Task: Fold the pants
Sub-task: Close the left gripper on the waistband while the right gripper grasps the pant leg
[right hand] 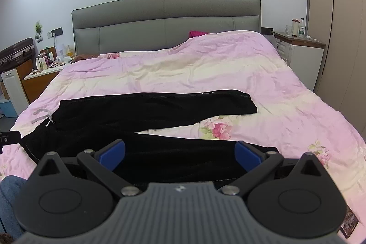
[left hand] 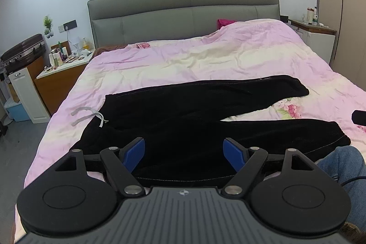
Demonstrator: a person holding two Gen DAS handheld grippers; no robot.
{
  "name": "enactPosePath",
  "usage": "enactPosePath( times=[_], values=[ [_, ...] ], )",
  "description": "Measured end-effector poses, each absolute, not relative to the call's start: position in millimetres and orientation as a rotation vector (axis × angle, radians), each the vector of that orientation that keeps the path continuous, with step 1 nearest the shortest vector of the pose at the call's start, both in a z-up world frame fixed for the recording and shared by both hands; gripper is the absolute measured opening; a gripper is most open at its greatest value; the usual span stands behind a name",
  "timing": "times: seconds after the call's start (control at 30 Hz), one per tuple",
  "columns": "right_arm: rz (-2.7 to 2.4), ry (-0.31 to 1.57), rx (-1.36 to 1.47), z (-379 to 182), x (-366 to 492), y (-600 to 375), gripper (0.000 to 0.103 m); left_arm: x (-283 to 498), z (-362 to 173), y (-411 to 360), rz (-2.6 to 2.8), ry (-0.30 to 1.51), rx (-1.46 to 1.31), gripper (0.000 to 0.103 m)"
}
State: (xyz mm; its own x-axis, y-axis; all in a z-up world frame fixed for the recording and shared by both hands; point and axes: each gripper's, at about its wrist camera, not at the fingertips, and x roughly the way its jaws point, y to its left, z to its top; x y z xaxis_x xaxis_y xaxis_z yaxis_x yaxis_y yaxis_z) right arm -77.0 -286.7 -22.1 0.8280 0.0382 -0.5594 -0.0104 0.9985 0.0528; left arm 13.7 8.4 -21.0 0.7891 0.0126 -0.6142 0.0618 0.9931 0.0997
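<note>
Black pants (left hand: 194, 111) lie spread flat on the pink bedcover (left hand: 205, 56), waistband to the left with a white drawstring (left hand: 91, 117), and both legs run to the right in a V. My left gripper (left hand: 184, 153) hovers open above the near leg close to the seat, nothing between its blue pads (left hand: 133, 153). In the right wrist view the same pants (right hand: 148, 111) stretch across the bed. My right gripper (right hand: 180, 154) is open over the near leg toward its cuff, with blue pads (right hand: 248, 156) spread wide. Each gripper's tip shows at the other view's edge.
A grey padded headboard (left hand: 183, 13) backs the bed. A cluttered nightstand (left hand: 61, 65) with bottles stands left, beside a white cabinet (left hand: 27, 93) and suitcase. Another nightstand (right hand: 302, 54) is at the right. A person's jeans-clad leg (left hand: 343, 164) is at the bed's near edge.
</note>
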Motion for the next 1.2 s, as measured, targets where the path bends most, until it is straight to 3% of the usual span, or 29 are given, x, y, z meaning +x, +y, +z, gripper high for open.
enactPosePath(
  times=[0.33, 0.5, 0.73, 0.93, 1.13, 1.2],
  values=[
    [0.031, 0.557, -0.038, -41.3, -48.0, -315.5, 0.098, 47.3, -40.0, 22.4, -0.069, 0.715, 0.279, 0.088],
    [0.044, 0.63, -0.08, -60.2, -14.7, -344.0, 0.097, 71.9, -53.8, 37.6, -0.135, 0.769, 0.367, 0.084],
    [0.126, 0.825, -0.099, -101.1, 49.4, -395.2, 0.06, 110.2, -86.6, 72.4, -0.207, 0.863, 0.562, 0.084],
    [0.262, 1.058, -0.22, -153.7, 99.4, -429.2, 0.048, 143.4, -123.4, 110.4, -0.228, 0.954, 0.659, 0.082],
    [0.403, 1.268, -0.419, -204.9, 125.0, -453.2, 0.048, 162.0, -172.4, 141.8, -0.262, 1.102, 0.758, 0.081],
    [0.449, 1.305, -0.502, -219.0, 127.9, -454.7, 0.056, 162.0, -186.8, 148.0, -0.258, 1.126, 0.812, 0.081]
  ],
)
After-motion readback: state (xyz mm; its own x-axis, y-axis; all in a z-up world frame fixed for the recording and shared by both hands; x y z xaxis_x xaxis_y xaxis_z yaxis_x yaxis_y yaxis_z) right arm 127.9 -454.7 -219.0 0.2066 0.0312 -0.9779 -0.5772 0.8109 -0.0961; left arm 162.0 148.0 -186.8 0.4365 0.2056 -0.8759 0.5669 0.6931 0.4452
